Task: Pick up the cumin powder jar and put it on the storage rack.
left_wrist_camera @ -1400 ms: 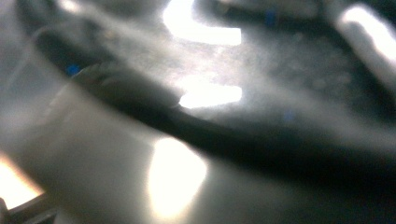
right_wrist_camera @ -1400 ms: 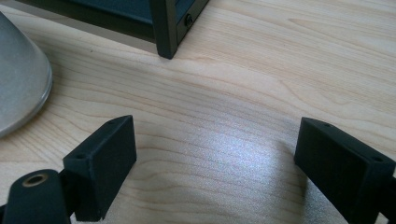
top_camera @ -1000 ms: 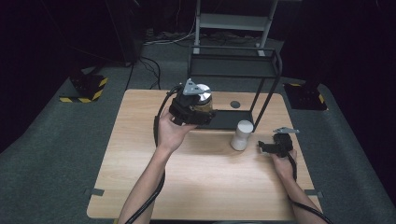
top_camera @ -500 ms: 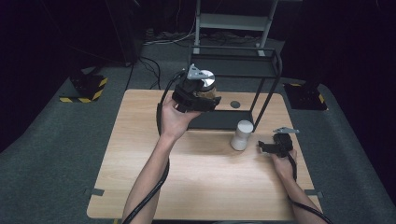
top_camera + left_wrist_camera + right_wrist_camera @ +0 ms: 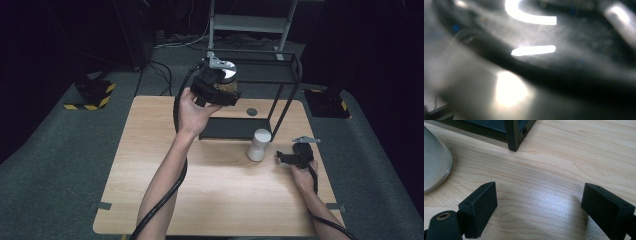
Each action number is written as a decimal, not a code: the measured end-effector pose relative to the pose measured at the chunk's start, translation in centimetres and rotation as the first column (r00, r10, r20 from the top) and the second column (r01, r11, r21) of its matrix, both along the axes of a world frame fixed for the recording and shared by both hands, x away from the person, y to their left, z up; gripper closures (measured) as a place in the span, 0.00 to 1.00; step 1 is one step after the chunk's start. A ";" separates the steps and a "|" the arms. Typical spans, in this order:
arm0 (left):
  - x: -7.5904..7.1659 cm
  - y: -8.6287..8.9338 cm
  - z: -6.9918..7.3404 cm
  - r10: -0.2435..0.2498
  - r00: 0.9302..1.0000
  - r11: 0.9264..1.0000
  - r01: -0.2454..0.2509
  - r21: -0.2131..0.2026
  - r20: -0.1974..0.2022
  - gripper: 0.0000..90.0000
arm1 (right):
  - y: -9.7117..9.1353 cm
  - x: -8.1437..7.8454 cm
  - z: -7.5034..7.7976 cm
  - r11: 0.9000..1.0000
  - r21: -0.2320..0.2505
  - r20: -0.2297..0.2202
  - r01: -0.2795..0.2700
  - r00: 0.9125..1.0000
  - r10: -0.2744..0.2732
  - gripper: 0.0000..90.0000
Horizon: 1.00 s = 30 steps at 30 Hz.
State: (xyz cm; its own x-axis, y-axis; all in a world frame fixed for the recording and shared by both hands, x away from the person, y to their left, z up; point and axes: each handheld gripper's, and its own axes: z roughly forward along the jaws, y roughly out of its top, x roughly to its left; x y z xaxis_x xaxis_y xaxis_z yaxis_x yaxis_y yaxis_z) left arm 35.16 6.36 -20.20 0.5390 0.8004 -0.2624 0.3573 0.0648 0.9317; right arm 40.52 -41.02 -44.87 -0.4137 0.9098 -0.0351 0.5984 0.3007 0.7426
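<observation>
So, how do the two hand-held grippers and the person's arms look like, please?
Both grippers are black. The left gripper carries a grey three-cornered plate on top, and a thick black cable trails from it along the forearm. The right gripper also has a grey plate and a black cable; its two jaws are blocky black pads, with a brass-coloured ring at one hinge. Both forearms are bare, without sleeves.

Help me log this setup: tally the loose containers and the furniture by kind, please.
Jars with a silver lid, held in the left gripper: 1
White bottles on the table: 1
Black metal racks: 1
Wooden tables: 1
Total: 4
</observation>
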 end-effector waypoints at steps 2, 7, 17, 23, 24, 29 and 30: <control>0.2 -0.2 0.3 0.004 1.000 1.000 -0.004 0.004 -0.001 0.34 | 0.0 0.0 0.0 1.000 0.000 0.000 -0.001 1.000 0.001 0.14; 0.7 -0.7 0.8 0.009 1.000 1.000 -0.010 0.008 0.003 0.34 | 0.0 0.0 0.0 1.000 0.000 0.000 0.000 1.000 0.000 0.14; 4.2 -0.3 5.3 -0.137 0.989 0.908 0.146 0.393 -0.051 0.34 | 0.0 0.0 0.0 1.000 -0.001 0.003 -0.003 1.000 0.003 0.15; 5.7 -1.5 5.7 -0.102 0.992 0.908 0.121 0.400 -0.069 0.34 | 0.0 0.0 0.0 1.000 -0.001 0.003 -0.006 1.000 0.006 0.15; 6.0 -1.7 5.7 -0.097 0.993 0.908 0.117 0.403 -0.071 0.34 | 0.0 -0.1 0.0 1.000 -0.001 0.003 -0.005 1.000 0.005 0.15; 6.9 -2.4 6.2 -0.062 0.995 0.907 0.088 0.411 -0.076 0.35 | 0.0 0.0 0.0 1.000 0.000 0.002 -0.006 1.000 0.006 0.15; 7.1 -2.5 6.3 -0.052 0.996 0.911 0.078 0.405 -0.075 0.34 | 0.0 0.0 0.0 1.000 0.000 0.002 -0.007 1.000 0.007 0.15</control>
State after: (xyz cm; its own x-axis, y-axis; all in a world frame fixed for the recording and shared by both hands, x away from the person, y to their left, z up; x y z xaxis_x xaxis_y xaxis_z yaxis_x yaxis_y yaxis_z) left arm 42.30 3.87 -13.94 0.5866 0.8087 0.0443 0.4054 -0.3405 0.8484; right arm 40.47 -41.03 -44.89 -0.4196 0.9070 -0.0364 0.5946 0.3049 0.7440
